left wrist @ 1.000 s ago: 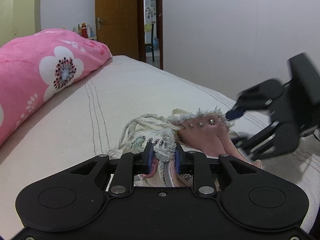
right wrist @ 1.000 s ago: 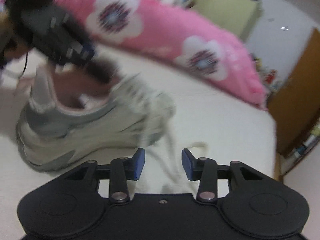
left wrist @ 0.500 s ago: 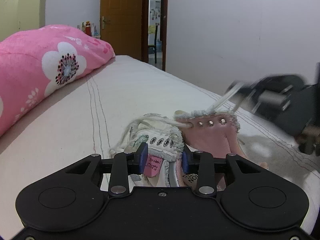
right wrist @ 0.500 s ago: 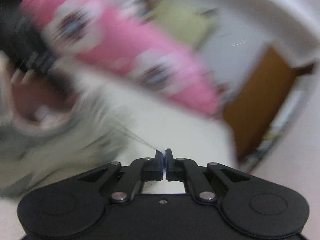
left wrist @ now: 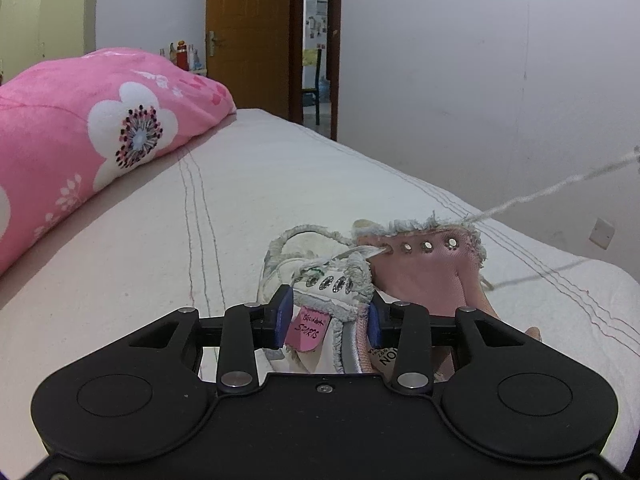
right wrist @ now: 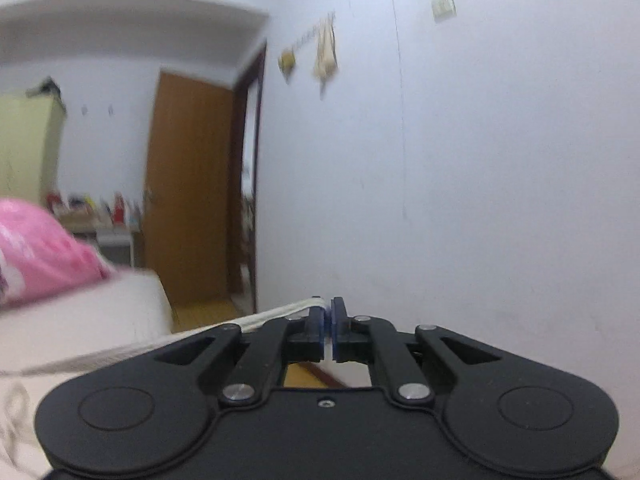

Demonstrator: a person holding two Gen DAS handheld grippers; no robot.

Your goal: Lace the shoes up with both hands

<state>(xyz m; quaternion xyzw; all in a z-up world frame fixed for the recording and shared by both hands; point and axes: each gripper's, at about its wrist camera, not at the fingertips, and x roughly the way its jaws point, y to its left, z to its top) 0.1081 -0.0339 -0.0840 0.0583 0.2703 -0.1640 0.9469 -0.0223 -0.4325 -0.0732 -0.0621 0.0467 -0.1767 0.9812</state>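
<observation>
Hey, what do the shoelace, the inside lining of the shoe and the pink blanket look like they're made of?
Shoelace: woven cotton-like cord, off-white, matte, with fuzzy edges.
Shoe lining: pink mesh-like textile, dull; its rim is frayed into loose threads, with metal-looking eyelets shining along it.
Blanket: soft plush fleece, probably synthetic, going by its slight sheen and rounded folds.

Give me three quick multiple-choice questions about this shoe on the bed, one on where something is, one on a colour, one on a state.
1. Where does the shoe lie?
A. on the bed
B. on the floor
C. on a chair

2. What colour is the blanket with white flowers?
A. blue
B. pink
C. green

3. How do the right tongs stand?
A. wide open, empty
B. shut on a sock
C. shut on the lace

Answers: 1 A, it rests on the bed. 2 B, its cloth is plainly pink. 3 C, the lace runs out from between the closed blue pads.
</observation>
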